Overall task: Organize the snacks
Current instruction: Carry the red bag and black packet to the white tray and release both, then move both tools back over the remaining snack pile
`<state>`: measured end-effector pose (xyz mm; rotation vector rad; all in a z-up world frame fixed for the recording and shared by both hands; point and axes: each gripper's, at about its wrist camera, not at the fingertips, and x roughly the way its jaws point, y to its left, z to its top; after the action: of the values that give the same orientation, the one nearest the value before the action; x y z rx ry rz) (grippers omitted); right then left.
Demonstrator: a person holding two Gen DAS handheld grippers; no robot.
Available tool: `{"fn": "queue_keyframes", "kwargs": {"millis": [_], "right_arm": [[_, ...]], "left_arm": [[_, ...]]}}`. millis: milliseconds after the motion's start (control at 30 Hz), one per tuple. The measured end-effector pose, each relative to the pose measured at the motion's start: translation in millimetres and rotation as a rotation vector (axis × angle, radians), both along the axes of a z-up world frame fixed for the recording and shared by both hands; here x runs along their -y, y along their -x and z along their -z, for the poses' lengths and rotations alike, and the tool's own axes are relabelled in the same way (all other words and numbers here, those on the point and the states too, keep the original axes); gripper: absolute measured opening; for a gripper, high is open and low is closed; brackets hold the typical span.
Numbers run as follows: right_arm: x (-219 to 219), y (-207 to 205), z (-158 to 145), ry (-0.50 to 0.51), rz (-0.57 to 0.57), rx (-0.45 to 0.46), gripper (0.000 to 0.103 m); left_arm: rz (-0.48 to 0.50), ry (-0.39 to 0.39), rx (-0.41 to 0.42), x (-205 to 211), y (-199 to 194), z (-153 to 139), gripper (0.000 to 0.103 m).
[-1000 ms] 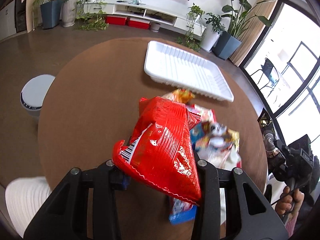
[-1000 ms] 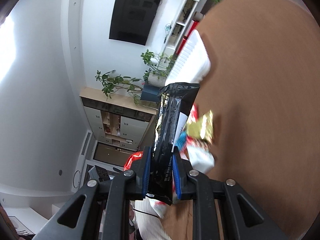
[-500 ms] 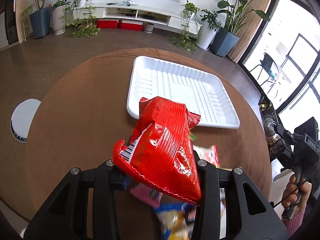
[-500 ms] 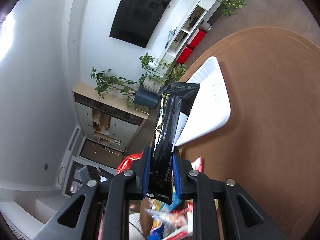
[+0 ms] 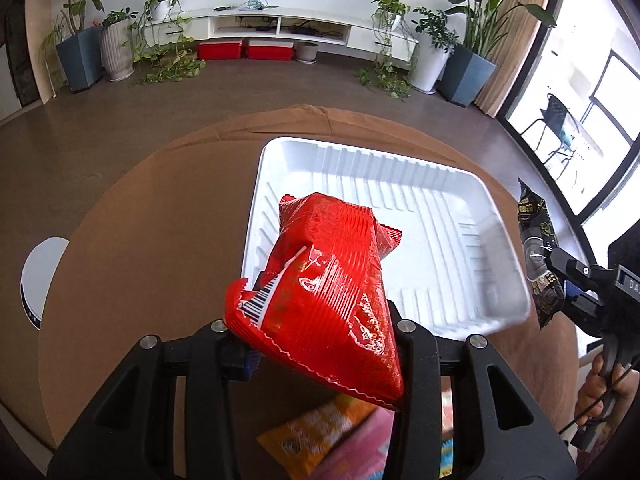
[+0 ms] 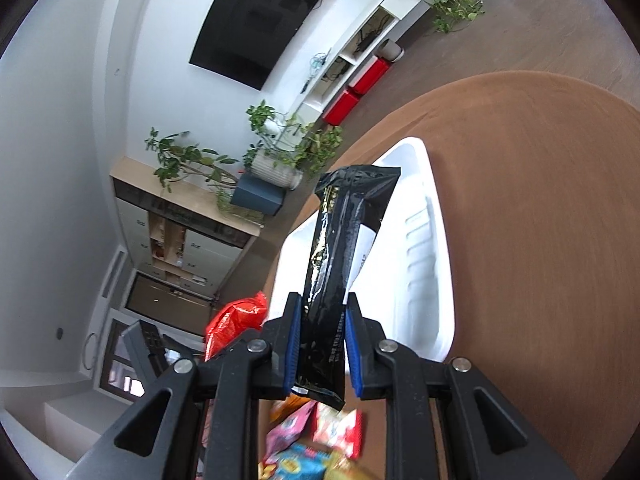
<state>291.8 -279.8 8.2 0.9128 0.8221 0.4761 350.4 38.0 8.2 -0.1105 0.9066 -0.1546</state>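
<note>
So we've got a red snack bag point(image 5: 324, 292) pinched in our left gripper point(image 5: 320, 344), held up in the air over the near edge of the white tray point(image 5: 452, 200). The jaws are easing apart a bit right now, but the bag sits wedged between them with its barcode end at the left finger and its crinkly top pointing out over the tray. From the right wrist view we can also catch that red bag point(image 6: 236, 320) peeking out at the lower left.

Our right gripper point(image 6: 320, 344) is clamped tight on a black snack packet point(image 6: 340, 248), blue pads pressing both sides, the packet sticking straight out past the fingertips with its far end over the tray point(image 6: 436, 248). In the left wrist view the same black packet point(image 5: 536, 240) shows at the far right edge, with our right hand point(image 5: 604, 384) wrapped around the handle below it.

The tray looks bare inside, just ribbed white plastic, sitting on a round brown table point(image 5: 160, 220). Back toward us, under the grippers, there's a blurry heap of other snacks point(image 6: 320, 440): pink, red, blue and yellow wrappers, plus an orange packet point(image 5: 320, 436) under the left fingers.

Beyond the table: a white TV console point(image 5: 280, 24) with red boxes point(image 5: 244, 49) underneath and potted plants point(image 5: 432, 48) along the wall.
</note>
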Motion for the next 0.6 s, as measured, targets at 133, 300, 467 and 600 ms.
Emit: {"fn": "queue_keyframes", "kwargs": {"millis": [133, 300, 467, 600], "right_arm": [[-3, -17, 2, 0.094, 0.032, -0.007, 0.026], [-5, -21, 4, 0.137, 0.032, -0.005, 0.027], [-9, -10, -3, 0.176, 0.029, 0.022, 0.032], [-11, -2, -11, 0.190, 0.026, 0.044, 0.035]], "left_arm": [[-0.031, -0.058, 0.000, 10, -24, 15, 0.045], [-0.031, -0.142, 0.010, 20, -45, 33, 0.054], [-0.027, -0.182, 0.047, 3, -41, 39, 0.061], [-0.042, -0.152, 0.071, -4, -37, 30, 0.067]]}}
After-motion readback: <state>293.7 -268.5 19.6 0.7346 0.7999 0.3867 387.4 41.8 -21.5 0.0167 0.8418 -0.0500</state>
